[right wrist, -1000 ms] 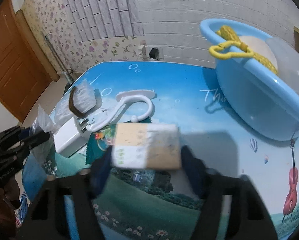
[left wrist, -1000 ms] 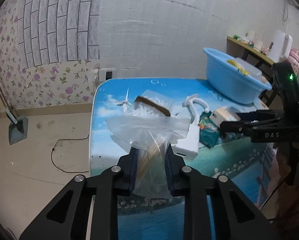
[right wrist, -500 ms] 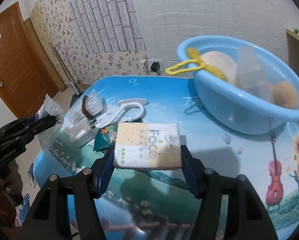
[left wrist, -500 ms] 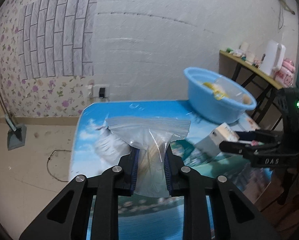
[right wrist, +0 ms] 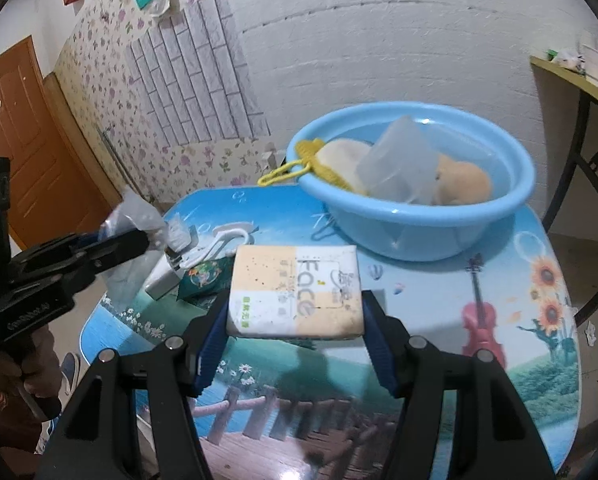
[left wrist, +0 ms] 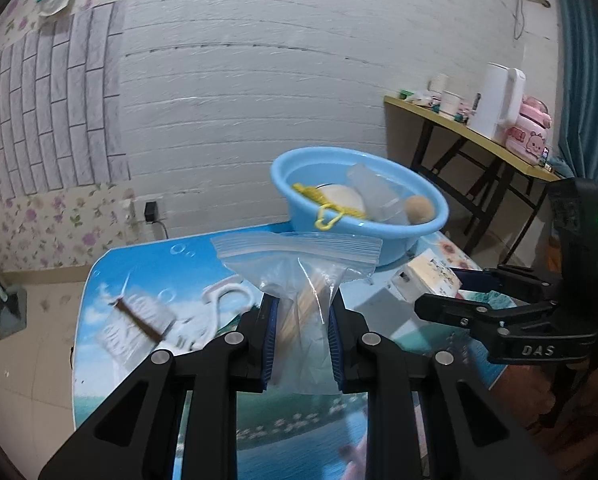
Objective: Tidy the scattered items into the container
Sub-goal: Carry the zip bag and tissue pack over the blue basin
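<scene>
Above the table's point(left wrist: 99, 320) near edge, in the left wrist view, the left gripper point(left wrist: 301, 328) is clamped on a zip bag point(left wrist: 299, 268), lifted clear for the blue basin point(left wrist: 359, 216) at the far right corner; "DAS" marks the other tool. In the right wrist view, the right gripper point(right wrist: 295, 332) is clamped on a box point(right wrist: 295, 292) reading "Face", facing the basin.

You're looking at a light blue basin point(right wrist: 415, 216) upper right, a cream-and-white box point(right wrist: 295, 292) at centre, and a landscape-printed table point(right wrist: 531, 320) with red violin and sunflowers, lower right.
</scene>
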Tool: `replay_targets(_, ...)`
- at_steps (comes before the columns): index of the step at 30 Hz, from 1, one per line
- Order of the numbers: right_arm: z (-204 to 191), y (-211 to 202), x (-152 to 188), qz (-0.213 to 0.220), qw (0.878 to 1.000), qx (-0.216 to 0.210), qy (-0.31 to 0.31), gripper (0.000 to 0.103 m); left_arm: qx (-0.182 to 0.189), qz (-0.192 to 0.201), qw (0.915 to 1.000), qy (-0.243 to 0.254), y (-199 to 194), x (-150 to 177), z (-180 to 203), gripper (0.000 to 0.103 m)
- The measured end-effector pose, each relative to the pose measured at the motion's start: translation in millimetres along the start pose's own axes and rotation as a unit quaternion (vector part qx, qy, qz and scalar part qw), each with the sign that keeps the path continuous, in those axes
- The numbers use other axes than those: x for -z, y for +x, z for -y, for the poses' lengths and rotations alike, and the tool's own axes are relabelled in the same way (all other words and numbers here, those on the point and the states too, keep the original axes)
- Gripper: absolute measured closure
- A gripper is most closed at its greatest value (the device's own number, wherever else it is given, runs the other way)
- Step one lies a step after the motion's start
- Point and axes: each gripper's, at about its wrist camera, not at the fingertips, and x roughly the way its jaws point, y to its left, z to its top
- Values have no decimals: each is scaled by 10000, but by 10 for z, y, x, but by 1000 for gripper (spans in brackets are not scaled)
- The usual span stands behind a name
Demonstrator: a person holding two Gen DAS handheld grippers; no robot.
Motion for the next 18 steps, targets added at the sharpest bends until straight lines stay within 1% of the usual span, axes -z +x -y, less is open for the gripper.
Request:
replay_targets(6,85,-302,-4,271,9996,17,29,41,209,63,9997,111,49,-152,229,82)
replay_targets(9,84,-356,-3,313,9995,-31,33,41,248,68,9995,180,48,-178,309,82)
replay_targets(13,24,-425,-20,404,9991,-86,-45,41,273,74,9995,152,32,-217,347,82)
replay_targets(18,5,-606,-73,693,9975,-154,-56,41,270,82,9993,243,17,-247,399,82)
